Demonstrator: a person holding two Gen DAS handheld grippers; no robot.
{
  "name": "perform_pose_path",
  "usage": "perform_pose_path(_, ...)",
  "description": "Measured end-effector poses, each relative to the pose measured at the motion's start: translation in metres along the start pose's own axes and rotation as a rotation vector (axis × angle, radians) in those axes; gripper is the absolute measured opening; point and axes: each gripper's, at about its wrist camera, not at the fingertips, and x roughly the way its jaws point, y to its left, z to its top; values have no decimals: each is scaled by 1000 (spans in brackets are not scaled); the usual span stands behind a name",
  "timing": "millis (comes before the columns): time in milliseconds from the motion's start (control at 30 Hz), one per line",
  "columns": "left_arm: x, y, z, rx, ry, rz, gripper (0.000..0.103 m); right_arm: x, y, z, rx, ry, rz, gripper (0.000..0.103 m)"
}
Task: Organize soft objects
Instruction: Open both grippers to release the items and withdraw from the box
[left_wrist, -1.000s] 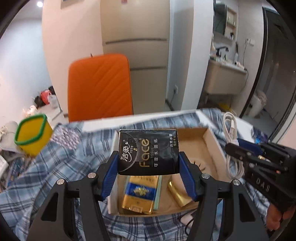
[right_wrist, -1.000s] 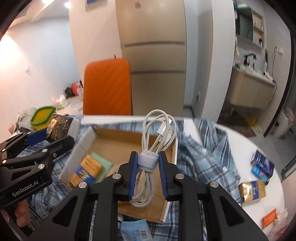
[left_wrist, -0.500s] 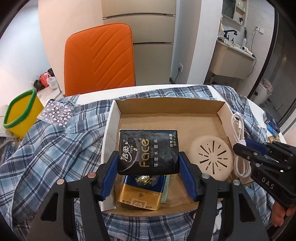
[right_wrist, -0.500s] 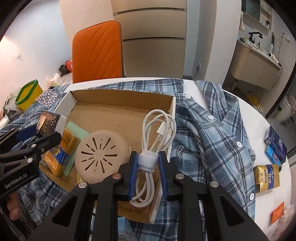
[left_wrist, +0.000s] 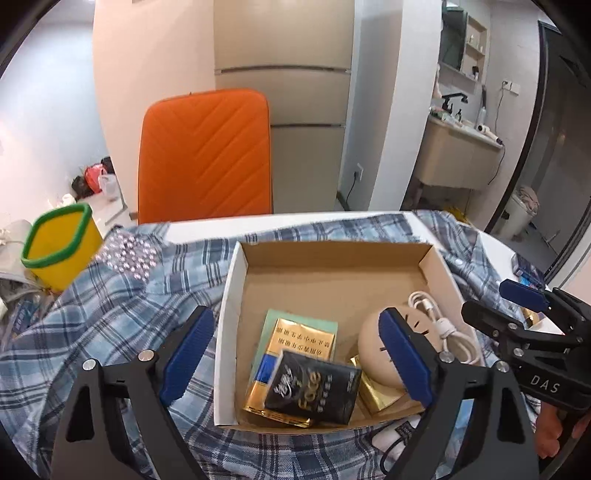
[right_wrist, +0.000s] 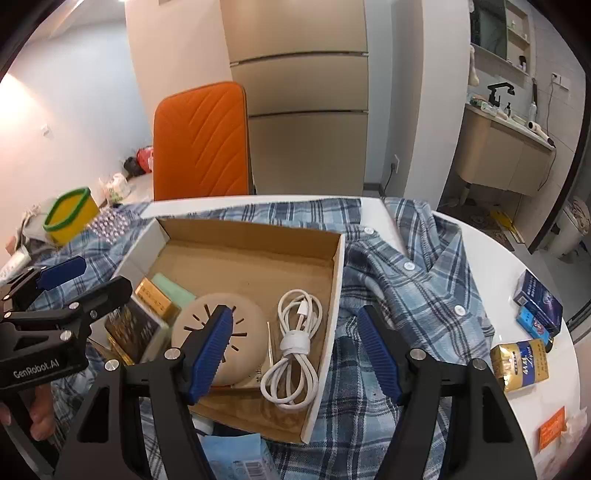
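A cardboard box (left_wrist: 236, 291) (right_wrist: 338, 280) stands on a blue plaid shirt (left_wrist: 110, 306) (right_wrist: 417, 280). A black tissue pack (left_wrist: 314, 387) (right_wrist: 133, 328) lies in its near left corner on a gold box (left_wrist: 291, 350). A coiled white cable (right_wrist: 295, 347) (left_wrist: 443, 328) lies in its right part beside a round beige disc (right_wrist: 229, 332) (left_wrist: 373, 350). My left gripper (left_wrist: 295, 358) is open and empty above the tissue pack. My right gripper (right_wrist: 295, 350) is open and empty above the cable.
An orange chair (left_wrist: 207, 158) stands behind the table. A yellow bin with a green rim (left_wrist: 59, 251) is at the left. Small packs (right_wrist: 532, 325) lie on the white table at the right. A blue packet (right_wrist: 236, 458) lies under the box's near edge.
Both grippers opened and drew back. The tissue pack dropped onto the gold box. The cable dropped into the box's right part.
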Motion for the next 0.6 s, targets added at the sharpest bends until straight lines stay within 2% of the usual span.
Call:
perform_pose_path(100,-12,0,4,-2,-23,-21,90,-15,2,2,-6,-35,-8,72)
perform_pose_path(367,-57,-5,8,19,-152,10,96,-64,9,3,-19,-134,-8,72)
perform_pose_path(600,-92,-11,5,35,-249,-23,99,-104,20,-8,-48,-201,5,72)
